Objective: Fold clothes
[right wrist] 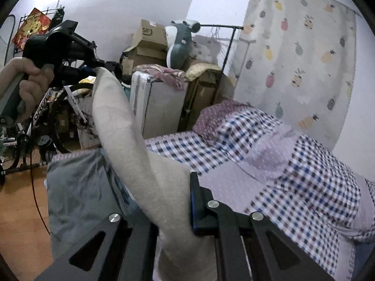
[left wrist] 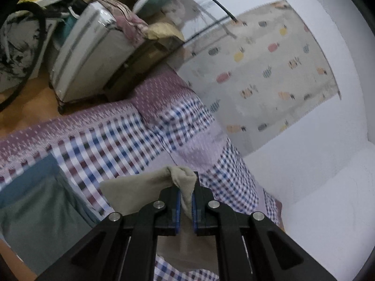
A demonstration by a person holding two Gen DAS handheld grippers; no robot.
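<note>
Both ends pinched: left gripper (left wrist: 185,201) clamps the beige garment (right wrist: 131,145) at one end, right gripper (right wrist: 173,201) is closed on the other, cloth stretched in the air above the checked bed (right wrist: 293,178). Looks like the spreading step; next, lower it flat onto the bed.

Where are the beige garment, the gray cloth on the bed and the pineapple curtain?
beige garment (right wrist: 121,121): right wrist view, middle of its stretched span.
gray cloth (right wrist: 77,187): right wrist view, its flat middle.
pineapple curtain (left wrist: 264,70): left wrist view, its centre.

Two wrist cameras, close over the bed.
Both face the plaid patchwork bedspread (left wrist: 112,140) (right wrist: 293,164); pineapple-print curtain (left wrist: 269,70) (right wrist: 304,58) at one o'clock.
</note>
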